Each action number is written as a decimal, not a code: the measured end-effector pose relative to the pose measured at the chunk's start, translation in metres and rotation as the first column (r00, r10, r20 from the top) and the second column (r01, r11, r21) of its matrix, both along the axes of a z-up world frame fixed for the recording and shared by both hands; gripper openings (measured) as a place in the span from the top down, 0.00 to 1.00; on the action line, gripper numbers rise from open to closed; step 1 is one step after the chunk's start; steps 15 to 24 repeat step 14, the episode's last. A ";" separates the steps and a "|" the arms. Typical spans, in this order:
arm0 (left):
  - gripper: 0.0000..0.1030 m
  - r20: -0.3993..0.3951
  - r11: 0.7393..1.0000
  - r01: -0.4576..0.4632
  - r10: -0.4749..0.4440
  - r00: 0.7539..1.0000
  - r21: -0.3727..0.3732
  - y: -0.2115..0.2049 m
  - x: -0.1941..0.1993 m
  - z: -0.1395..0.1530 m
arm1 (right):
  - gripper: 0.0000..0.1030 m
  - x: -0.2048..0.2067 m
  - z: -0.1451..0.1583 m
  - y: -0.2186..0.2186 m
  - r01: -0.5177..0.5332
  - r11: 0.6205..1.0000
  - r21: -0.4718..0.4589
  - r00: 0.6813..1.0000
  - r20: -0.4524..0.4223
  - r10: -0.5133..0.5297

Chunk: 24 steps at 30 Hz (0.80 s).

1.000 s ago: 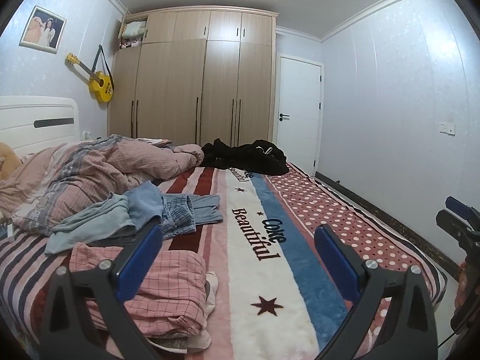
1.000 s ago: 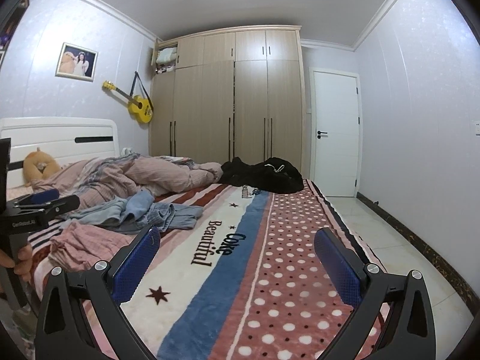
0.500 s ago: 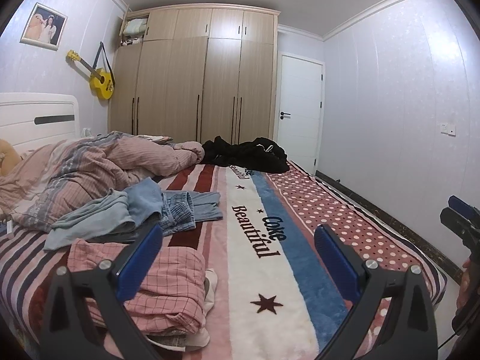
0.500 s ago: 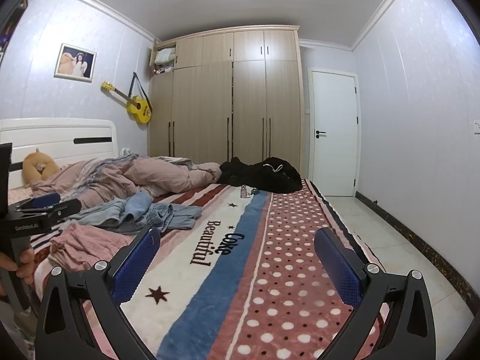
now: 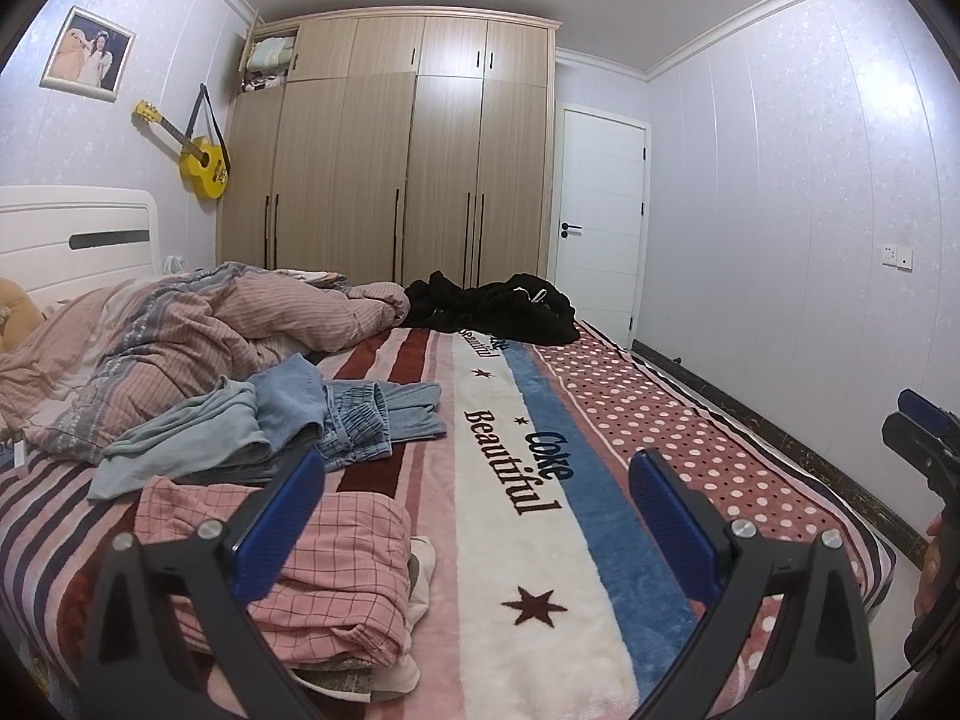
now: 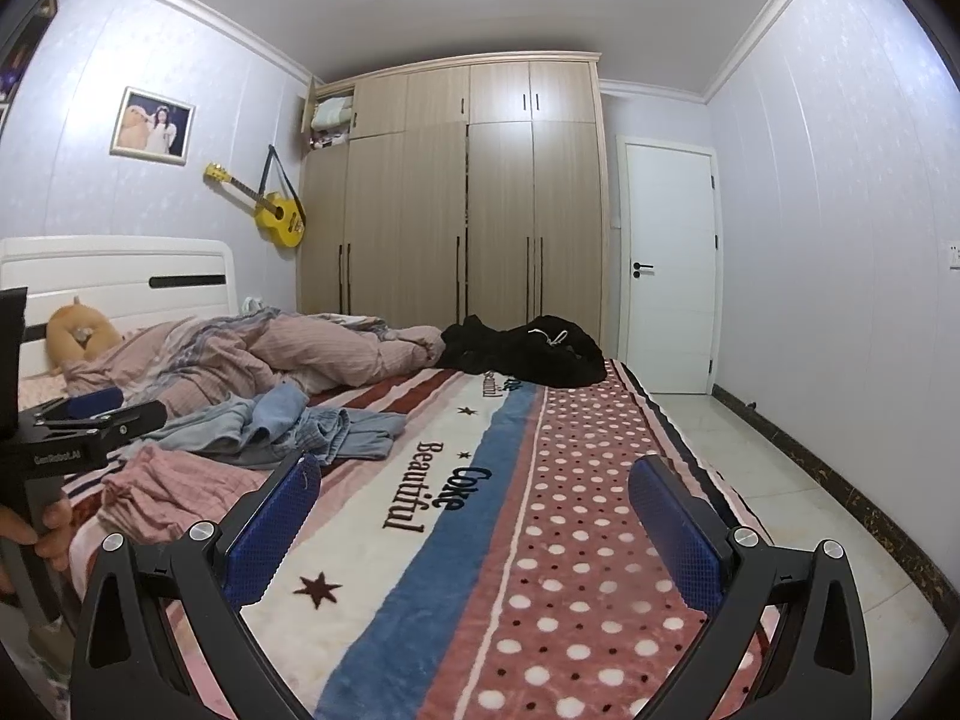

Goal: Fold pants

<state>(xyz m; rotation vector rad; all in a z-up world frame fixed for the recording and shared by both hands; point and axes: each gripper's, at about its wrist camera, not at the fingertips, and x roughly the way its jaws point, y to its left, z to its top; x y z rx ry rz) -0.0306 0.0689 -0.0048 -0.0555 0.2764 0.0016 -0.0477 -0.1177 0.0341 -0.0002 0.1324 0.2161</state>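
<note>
- A crumpled pink checked garment (image 5: 312, 576) lies at the near left edge of the bed, on its striped and dotted fleece blanket (image 5: 540, 540).
- Just behind it sits a rumpled heap of pale blue denim pants (image 5: 282, 420), unfolded.
- The left tongs (image 5: 474, 516) hover above the blanket, blue-padded fingers spread wide, holding nothing.
- The right tongs (image 6: 474, 522) hang over the dotted side, likewise spread and empty.

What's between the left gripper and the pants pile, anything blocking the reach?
Nothing visible. The left gripper is open above the bed's near edge, and the pink checked pants lie right under its left finger, topmost on that stack. The blue jeans sit further back on the blanket, apart from the right gripper, also open.
</note>
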 end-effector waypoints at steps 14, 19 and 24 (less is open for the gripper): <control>0.02 0.005 1.000 0.002 -0.002 1.000 0.005 -0.001 -0.001 -0.001 | 0.00 -0.001 0.000 0.000 0.000 1.000 0.002 1.000 -0.001 0.000; 0.02 0.005 1.000 0.002 -0.002 1.000 0.005 -0.001 -0.001 -0.001 | 0.00 -0.001 0.000 0.000 0.000 1.000 0.002 1.000 -0.001 0.000; 0.02 0.005 1.000 0.002 -0.002 1.000 0.005 -0.001 -0.001 -0.001 | 0.00 -0.001 0.000 0.000 0.000 1.000 0.002 1.000 -0.001 0.000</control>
